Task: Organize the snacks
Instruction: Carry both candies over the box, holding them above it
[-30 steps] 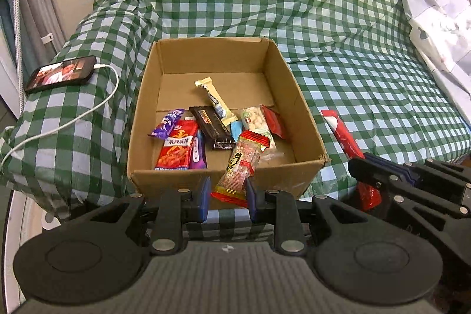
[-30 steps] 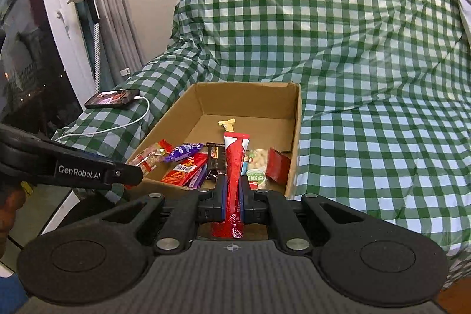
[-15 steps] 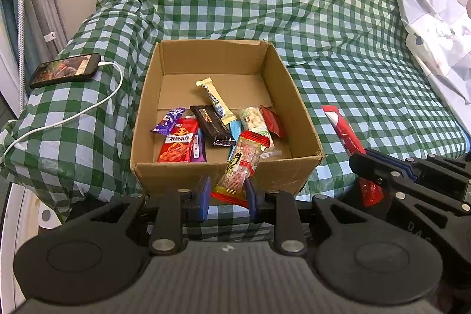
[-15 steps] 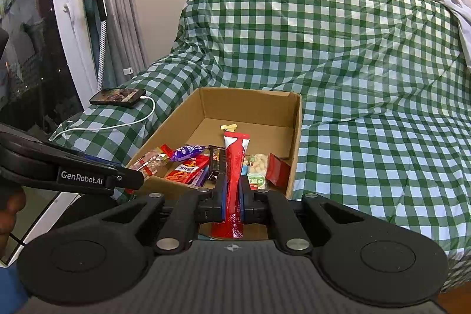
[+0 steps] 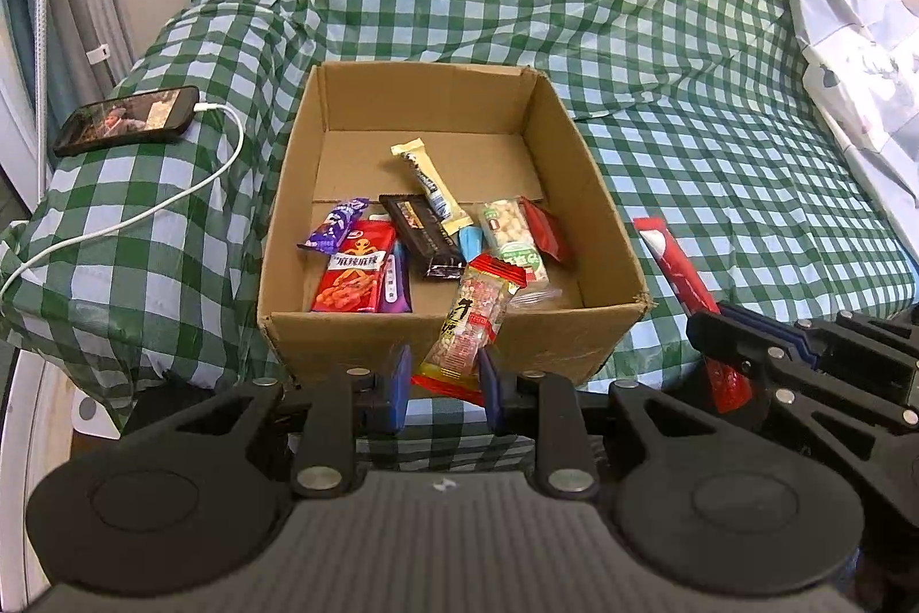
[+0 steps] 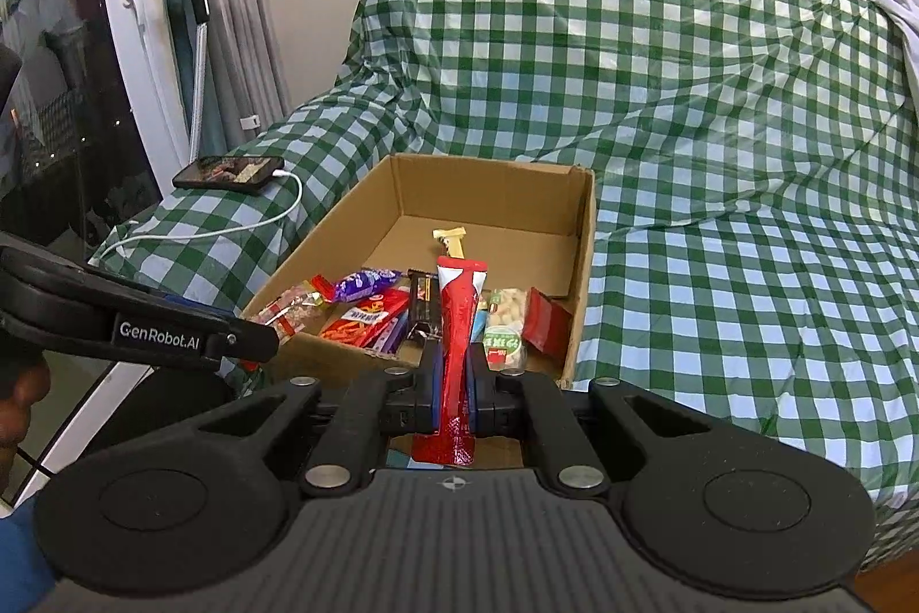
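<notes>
Left tool (image 5: 443,379) clamped on a clear peanut packet (image 5: 472,320), held lengthwise just short of the near wall of the cardboard box (image 5: 454,337). Right tool (image 6: 454,386) pinched tight on a slim red stick pack (image 6: 458,320), upright between the blue pads, also just near of the box's front edge. Inside the box, already bunched toward the near end: a red chili-strip bag (image 5: 351,275), a purple wrapper (image 5: 336,232), a dark chocolate bar (image 5: 424,234), a cream-coloured bar (image 5: 428,182), a white nut pack (image 5: 513,239) and a small red sachet (image 5: 545,236). Far half of the box floor bare. Box resting on a sofa under a green checked cover (image 5: 718,188), with a phone (image 5: 127,120) on a white charging cable (image 5: 172,202) on the armrest at left.

Likely trouble from here: either packet let go too early, catching the near rim and sliding down outside onto the checked cover or the floor. Grip on the peanut packet only at its lower end, so probable droop or swing on release. Red stick pack long and glossy, apt to tip over the side wall if dropped upright. Both tools close together at the same edge, so possible knock between them. Light box on soft cushion, easily shoved or tilted by a bump.
</notes>
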Motion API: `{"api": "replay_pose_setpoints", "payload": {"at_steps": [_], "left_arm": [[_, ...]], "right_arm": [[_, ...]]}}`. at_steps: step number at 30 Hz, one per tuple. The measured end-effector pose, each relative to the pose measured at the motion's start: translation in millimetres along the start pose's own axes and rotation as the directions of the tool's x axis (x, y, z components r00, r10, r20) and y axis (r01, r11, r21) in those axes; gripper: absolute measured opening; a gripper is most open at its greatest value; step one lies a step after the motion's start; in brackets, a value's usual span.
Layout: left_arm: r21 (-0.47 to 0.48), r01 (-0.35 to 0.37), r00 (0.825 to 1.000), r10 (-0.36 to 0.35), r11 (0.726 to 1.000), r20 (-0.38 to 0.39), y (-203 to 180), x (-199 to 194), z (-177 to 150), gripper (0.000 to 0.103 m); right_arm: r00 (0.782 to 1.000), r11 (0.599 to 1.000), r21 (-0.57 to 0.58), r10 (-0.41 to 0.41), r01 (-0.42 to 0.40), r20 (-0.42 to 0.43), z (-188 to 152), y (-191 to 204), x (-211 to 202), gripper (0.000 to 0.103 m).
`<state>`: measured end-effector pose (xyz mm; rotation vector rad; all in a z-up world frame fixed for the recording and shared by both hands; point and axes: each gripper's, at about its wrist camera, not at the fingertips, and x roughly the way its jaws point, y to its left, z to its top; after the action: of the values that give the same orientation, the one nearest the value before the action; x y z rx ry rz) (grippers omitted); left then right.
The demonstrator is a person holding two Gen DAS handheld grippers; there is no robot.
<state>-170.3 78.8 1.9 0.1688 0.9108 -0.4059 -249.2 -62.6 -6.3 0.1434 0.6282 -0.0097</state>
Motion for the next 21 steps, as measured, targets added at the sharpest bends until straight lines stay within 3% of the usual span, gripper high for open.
{"api": "replay_pose_setpoints", "payload": {"at_steps": [21], "left_arm": [[-0.072, -0.031, 0.999, 0.029, 0.997, -0.026, 38.3, 49.2, 53.5, 0.028]], "right_arm": [[0.998, 1.000, -0.001, -0.011, 0.011, -0.069, 32.2, -4.7, 58.7, 0.008]]}}
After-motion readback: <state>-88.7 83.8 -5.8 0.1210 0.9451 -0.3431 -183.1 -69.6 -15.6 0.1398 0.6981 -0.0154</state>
